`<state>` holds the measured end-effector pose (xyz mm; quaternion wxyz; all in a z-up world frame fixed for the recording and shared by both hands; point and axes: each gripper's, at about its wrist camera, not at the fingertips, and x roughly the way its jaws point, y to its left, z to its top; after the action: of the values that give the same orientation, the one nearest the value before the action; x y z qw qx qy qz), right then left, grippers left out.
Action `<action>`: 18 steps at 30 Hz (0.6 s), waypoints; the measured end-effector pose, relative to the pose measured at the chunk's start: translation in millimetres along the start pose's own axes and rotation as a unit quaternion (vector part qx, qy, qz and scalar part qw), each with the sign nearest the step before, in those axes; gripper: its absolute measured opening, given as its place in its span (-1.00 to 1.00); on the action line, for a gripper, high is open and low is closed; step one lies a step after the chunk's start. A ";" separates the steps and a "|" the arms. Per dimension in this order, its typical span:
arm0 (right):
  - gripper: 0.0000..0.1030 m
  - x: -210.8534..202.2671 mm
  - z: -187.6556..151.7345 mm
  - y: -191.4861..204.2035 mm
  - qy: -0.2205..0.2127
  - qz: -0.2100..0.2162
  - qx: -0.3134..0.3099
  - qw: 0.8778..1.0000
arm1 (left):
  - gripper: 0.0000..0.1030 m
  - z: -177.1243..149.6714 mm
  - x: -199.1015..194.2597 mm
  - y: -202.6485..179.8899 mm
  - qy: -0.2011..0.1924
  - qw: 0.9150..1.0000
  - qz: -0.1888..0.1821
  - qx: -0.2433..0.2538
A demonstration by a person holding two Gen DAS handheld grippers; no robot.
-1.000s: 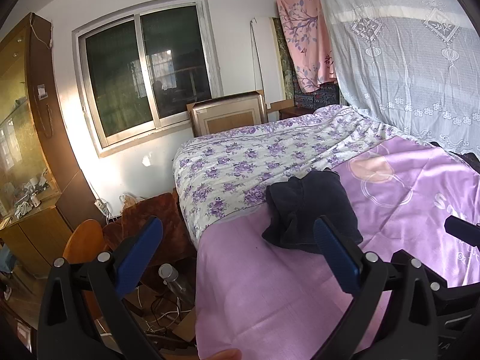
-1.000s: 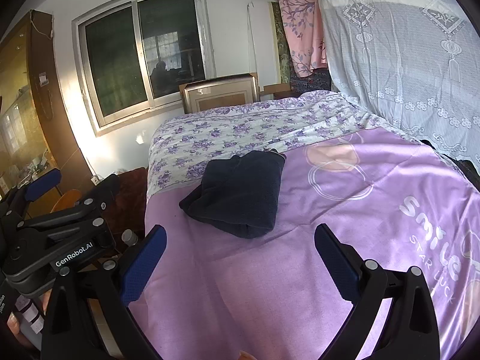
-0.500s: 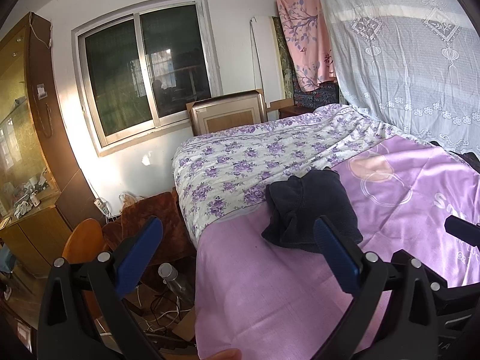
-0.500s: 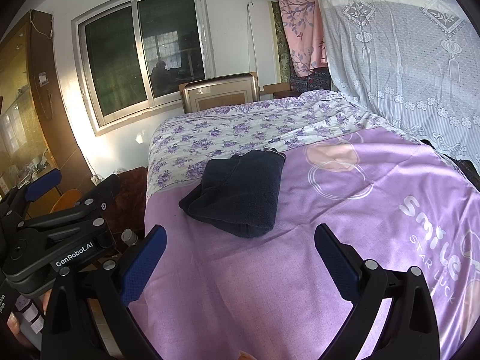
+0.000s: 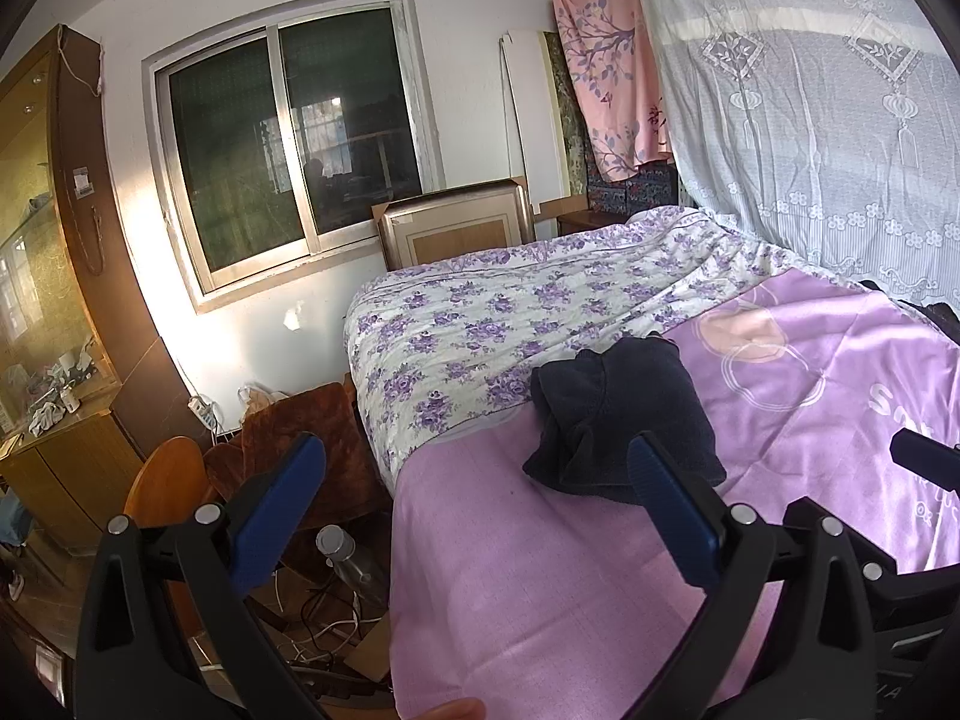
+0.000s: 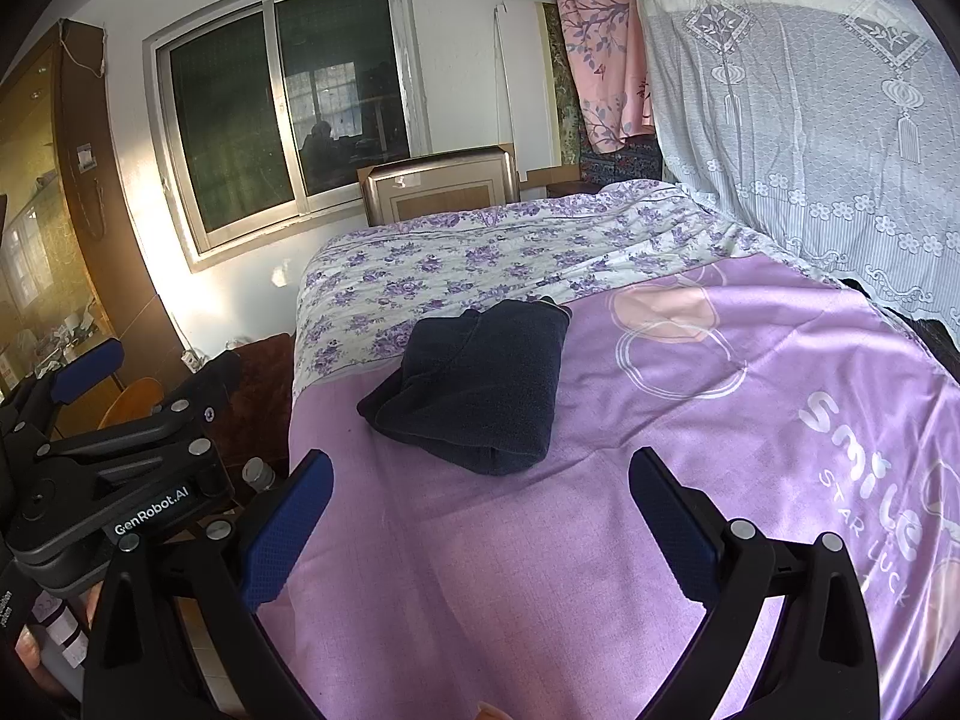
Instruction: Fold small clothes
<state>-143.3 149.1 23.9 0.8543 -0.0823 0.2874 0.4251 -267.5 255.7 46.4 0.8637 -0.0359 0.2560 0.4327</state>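
Observation:
A small dark navy garment [image 6: 474, 387] lies folded in a compact bundle on the purple bedsheet [image 6: 540, 570], near the bed's left edge; it also shows in the left wrist view [image 5: 618, 420]. My left gripper [image 5: 477, 498] is open and empty, held back from the bundle over the bed's left edge. My right gripper [image 6: 480, 507] is open and empty, just short of the bundle and above the sheet. The left gripper's body [image 6: 114, 480] shows at the left of the right wrist view.
A floral purple quilt [image 6: 480, 252] covers the far end of the bed. A white lace curtain [image 6: 810, 90] hangs on the right. A window [image 5: 288, 144], a wooden cabinet [image 5: 54, 300], a chair [image 5: 162, 480] and floor clutter with cables [image 5: 324, 618] stand left of the bed.

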 end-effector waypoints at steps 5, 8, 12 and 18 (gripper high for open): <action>0.93 -0.1 0.2 -0.1 0.000 0.000 0.000 1.000 | 0.91 -0.2 0.0 -0.1 0.000 1.000 0.000 0.000; 0.93 -0.2 0.2 -0.4 0.000 0.000 0.000 1.000 | 0.91 0.8 0.4 0.3 0.000 1.000 -0.001 0.000; 0.93 -0.2 0.2 -0.7 0.000 0.000 0.000 1.000 | 0.91 0.7 0.3 0.2 0.001 1.000 -0.001 0.000; 0.93 -0.2 0.3 -0.8 0.000 0.000 0.000 1.000 | 0.91 1.3 0.7 0.4 0.001 1.000 -0.001 0.000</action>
<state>-142.7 148.5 24.2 0.8540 -0.0826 0.2878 0.4255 -266.9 256.8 47.3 0.8639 -0.0363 0.2569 0.4318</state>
